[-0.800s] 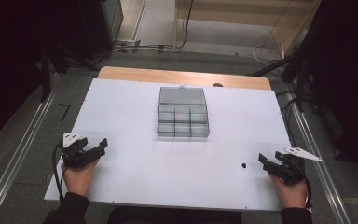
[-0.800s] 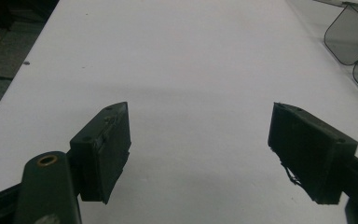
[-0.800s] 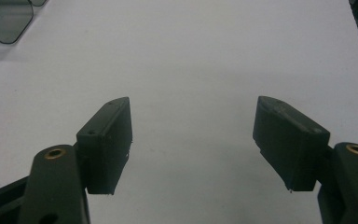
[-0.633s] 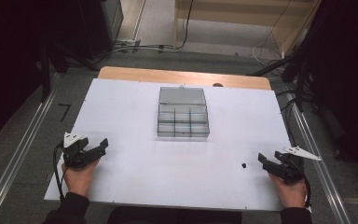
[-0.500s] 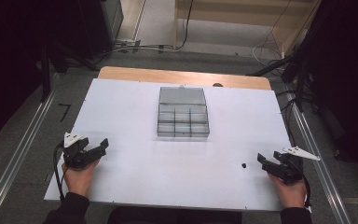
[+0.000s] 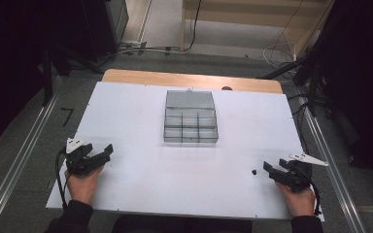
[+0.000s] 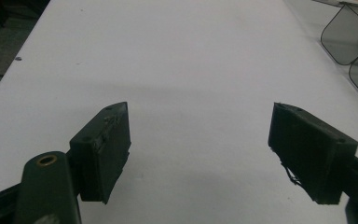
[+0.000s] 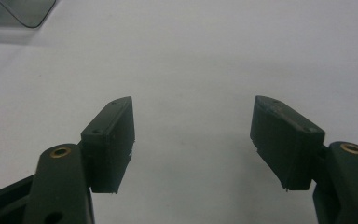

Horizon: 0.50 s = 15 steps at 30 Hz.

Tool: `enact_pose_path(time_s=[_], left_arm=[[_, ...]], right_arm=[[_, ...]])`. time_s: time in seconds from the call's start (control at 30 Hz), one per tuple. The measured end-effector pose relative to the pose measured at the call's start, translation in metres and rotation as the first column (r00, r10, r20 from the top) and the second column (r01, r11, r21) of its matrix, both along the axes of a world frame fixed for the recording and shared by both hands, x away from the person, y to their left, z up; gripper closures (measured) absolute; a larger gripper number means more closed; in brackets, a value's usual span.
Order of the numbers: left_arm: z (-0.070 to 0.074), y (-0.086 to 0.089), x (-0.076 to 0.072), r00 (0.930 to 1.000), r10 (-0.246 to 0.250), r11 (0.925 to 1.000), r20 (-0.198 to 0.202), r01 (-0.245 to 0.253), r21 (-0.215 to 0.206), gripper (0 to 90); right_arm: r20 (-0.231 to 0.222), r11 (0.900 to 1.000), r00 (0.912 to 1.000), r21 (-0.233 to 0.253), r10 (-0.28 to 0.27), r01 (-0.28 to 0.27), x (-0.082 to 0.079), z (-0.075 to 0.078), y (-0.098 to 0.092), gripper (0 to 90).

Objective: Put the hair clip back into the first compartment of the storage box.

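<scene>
A small dark piece [image 6: 254,172] lies on the white tabletop [image 6: 141,121] just beside the right claw [image 6: 268,170], whose jaws stand wide and empty. It looks light and hard, likely to skid; pinch its sides squarely. The left claw [image 6: 108,151] is wide too, well short of the clear compartment box [image 6: 190,127].

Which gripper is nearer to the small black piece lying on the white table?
The right gripper. The small black piece lies just beyond its jaw tips, toward the table's middle. The left gripper is far across the table.
</scene>
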<state>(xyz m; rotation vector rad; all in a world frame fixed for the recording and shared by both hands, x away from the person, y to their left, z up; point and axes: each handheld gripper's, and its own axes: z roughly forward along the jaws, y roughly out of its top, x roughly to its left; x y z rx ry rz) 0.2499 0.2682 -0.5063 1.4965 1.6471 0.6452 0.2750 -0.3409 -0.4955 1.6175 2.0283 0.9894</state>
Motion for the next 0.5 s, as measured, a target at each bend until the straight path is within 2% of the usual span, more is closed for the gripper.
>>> enact_pose_path(time_s=[0.27,0.5], left_arm=[[0.000,0.000,0.000,1.0000,0.001,1.0000,-0.002,-0.001,-0.004,22.0],[0.000,0.000,0.000,1.0000,0.001,1.0000,-0.002,-0.001,-0.006,22.0]], right_arm=[[-0.007,1.000,0.9998,0.007,0.017,-0.017,-0.001,-0.001,0.005,30.9],[-0.010,0.999,0.9990,0.009,0.043,-0.042,-0.003,-0.001,0.011,35.6]])
